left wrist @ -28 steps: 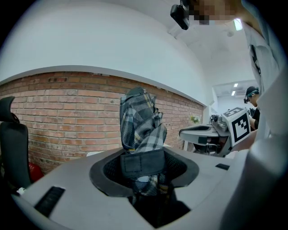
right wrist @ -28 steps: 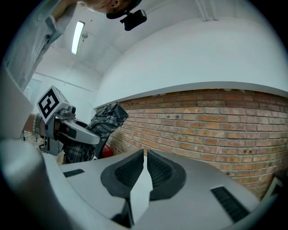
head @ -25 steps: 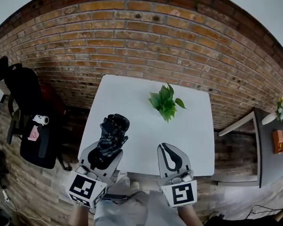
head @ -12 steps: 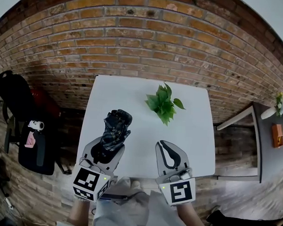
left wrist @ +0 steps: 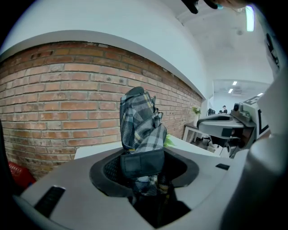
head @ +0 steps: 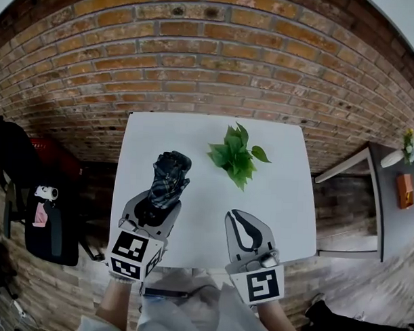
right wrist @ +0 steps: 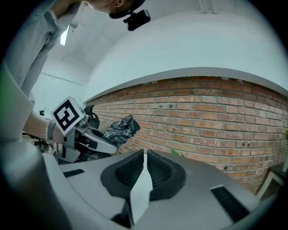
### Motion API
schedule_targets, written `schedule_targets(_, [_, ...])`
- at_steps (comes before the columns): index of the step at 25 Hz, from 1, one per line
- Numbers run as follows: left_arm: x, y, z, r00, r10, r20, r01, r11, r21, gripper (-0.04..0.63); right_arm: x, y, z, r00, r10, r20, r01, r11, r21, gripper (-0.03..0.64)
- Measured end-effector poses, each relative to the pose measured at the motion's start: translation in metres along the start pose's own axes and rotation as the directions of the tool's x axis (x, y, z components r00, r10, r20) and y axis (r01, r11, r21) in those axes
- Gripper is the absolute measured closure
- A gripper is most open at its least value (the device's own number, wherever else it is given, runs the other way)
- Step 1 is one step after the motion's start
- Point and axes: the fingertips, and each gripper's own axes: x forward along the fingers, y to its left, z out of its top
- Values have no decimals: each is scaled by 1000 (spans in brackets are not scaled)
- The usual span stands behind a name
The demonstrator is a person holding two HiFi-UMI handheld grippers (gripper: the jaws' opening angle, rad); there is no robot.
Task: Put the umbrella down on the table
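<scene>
Over the near left part of a white table (head: 280,198), the left gripper (head: 157,208) pinches a folded plaid umbrella (head: 169,177), which sticks forward out of its jaws. Beside it, the right gripper (head: 238,217) is empty, its jaws pressed together. Farther back on the table sits a green leafy plant (head: 236,154), before a brick wall (head: 197,59).
</scene>
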Motion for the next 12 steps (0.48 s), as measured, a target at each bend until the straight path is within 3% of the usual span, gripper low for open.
schedule_targets(12, [83, 40, 3, 998, -29, -55, 30, 999, 26, 371, 29, -10, -15, 999, -40, -30, 41, 998, 39, 563])
